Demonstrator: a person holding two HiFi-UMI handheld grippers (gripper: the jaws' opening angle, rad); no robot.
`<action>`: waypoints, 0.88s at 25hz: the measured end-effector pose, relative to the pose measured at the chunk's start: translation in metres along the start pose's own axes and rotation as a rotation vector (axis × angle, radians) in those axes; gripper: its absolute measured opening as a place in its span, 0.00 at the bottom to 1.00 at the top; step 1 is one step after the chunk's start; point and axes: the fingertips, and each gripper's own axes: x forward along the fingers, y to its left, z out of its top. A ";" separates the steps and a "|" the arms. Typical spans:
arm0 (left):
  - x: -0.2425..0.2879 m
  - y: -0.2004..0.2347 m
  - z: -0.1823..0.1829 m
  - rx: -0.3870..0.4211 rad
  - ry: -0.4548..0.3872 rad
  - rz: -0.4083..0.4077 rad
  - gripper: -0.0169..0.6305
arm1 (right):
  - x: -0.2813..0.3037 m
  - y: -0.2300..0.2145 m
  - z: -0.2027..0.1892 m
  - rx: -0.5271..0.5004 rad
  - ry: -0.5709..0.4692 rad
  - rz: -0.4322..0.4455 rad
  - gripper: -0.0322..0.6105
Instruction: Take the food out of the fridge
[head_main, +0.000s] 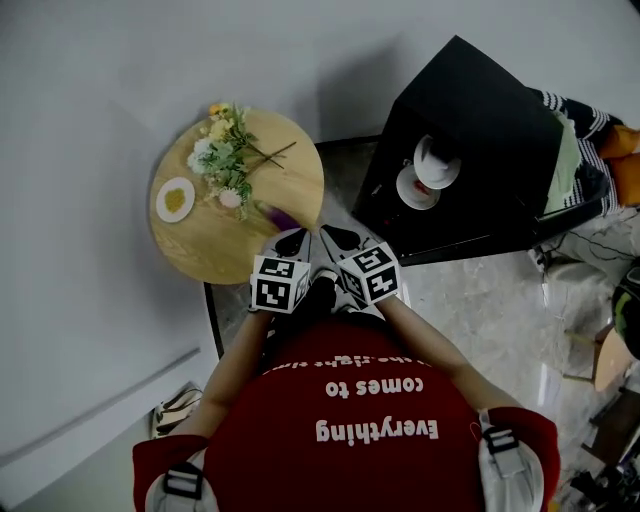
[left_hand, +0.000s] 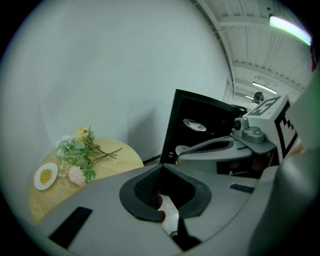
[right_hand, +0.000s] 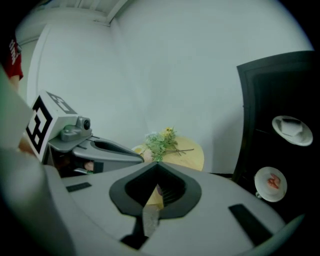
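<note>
The fridge (head_main: 480, 110), a black cabinet, is seen standing open to the right of the round tabletop (head_main: 290, 185). Two white dishes are noted inside it: an upper dish (head_main: 437, 160) whose contents cannot be made out, and a lower plate (head_main: 415, 188) carrying something red. The left tool (head_main: 291, 241) and the right tool (head_main: 340, 237) are held side by side close to the body, well apart from the fridge. Both have their jaws closed together with nothing between them. Flowers (head_main: 225, 155) and a small plate (head_main: 176, 199) of yellow food lie on the tabletop. The dishes are judged stiff, smooth, light and breakable. It is advised that each be taken by the near rim and kept level, so that the food is not tipped off.
</note>
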 end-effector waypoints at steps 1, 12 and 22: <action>0.003 -0.006 0.003 0.014 0.001 -0.015 0.04 | -0.006 -0.006 0.000 0.015 -0.011 -0.019 0.07; 0.036 -0.083 0.022 0.169 0.025 -0.194 0.04 | -0.080 -0.065 -0.015 0.156 -0.105 -0.245 0.07; 0.055 -0.138 0.029 0.245 0.051 -0.332 0.04 | -0.139 -0.093 -0.034 0.269 -0.172 -0.412 0.07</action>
